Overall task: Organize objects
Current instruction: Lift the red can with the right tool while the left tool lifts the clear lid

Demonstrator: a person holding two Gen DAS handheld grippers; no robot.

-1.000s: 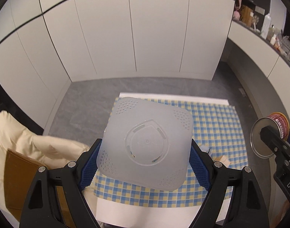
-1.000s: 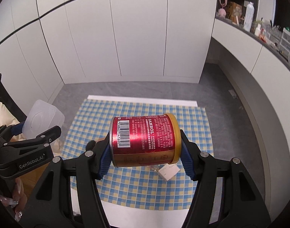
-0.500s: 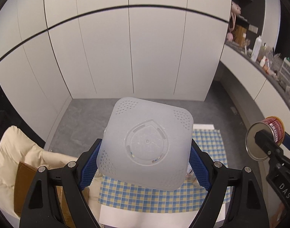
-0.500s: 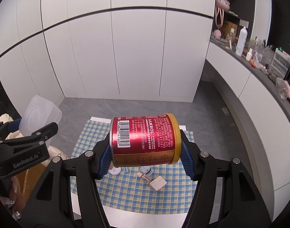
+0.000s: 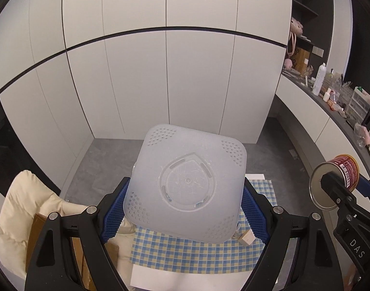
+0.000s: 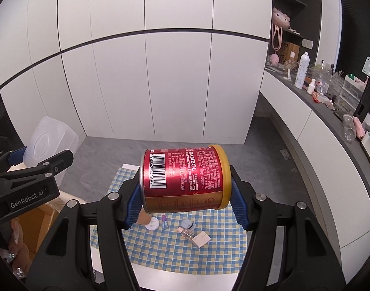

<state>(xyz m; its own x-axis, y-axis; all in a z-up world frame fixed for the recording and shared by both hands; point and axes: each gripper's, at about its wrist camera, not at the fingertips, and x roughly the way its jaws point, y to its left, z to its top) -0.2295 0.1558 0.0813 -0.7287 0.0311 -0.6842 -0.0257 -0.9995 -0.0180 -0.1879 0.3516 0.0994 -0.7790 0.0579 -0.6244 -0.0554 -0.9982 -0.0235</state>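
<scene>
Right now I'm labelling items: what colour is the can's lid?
Yellow lid on the red can; right wrist view.

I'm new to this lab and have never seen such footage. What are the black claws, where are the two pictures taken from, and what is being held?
There is no robot here: a person holds a two-finger gripper in each hand, and each gripper carries a wide-angle camera looking forward along its fingers. One picture comes from the left gripper's camera, the other from the right's, so each shows its own black arms and blue pads at the bottom.

The left gripper is shut on a translucent plastic container, its perforated base facing the camera. The right gripper is shut on a red can with a yellow lid, lying sideways between the pads. Each gripper also shows at the edge of the other's view.

Below lies a blue and yellow checked cloth on a white table, with a small white jar, a small bottle and a small box.
</scene>
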